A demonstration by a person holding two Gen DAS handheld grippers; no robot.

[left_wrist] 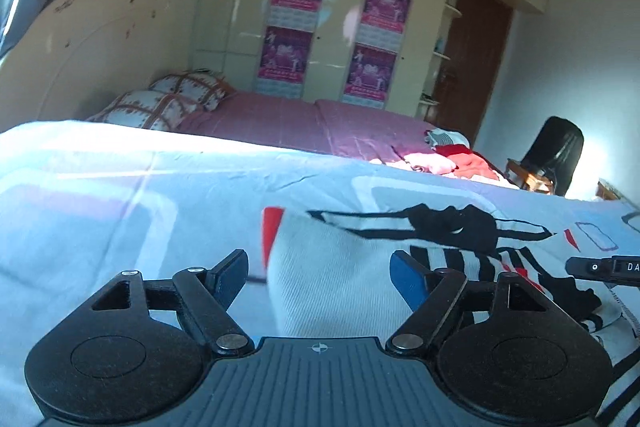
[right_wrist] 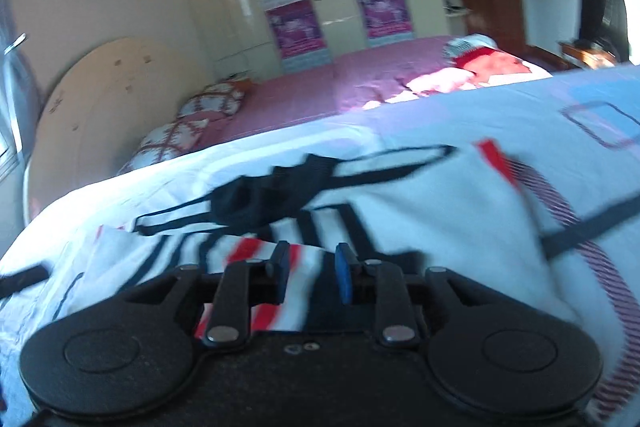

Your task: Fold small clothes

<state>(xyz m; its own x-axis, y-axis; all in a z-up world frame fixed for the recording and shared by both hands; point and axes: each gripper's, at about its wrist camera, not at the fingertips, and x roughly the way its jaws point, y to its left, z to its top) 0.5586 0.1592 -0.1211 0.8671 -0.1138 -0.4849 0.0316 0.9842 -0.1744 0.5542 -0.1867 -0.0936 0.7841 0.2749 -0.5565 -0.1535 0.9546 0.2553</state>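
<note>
We see a bed with a pale blue patterned sheet (left_wrist: 120, 187), and on it the small white garment with black and red stripes (left_wrist: 328, 275), partly bunched. Our left gripper (left_wrist: 320, 275) is spread wide, its blue pads either side of a white fold, not pinching it. Our right gripper (right_wrist: 310, 277) is nearly closed, grasping a red-and-white striped fold of that garment.

Left gripper (left_wrist: 320, 277): fingers (left_wrist: 406, 279) spread wide, over white garment (left_wrist: 320, 267).
Garment: lying on pale bedsheet (left_wrist: 120, 195).
Beyond: pink bed (left_wrist: 300, 123).
</note>
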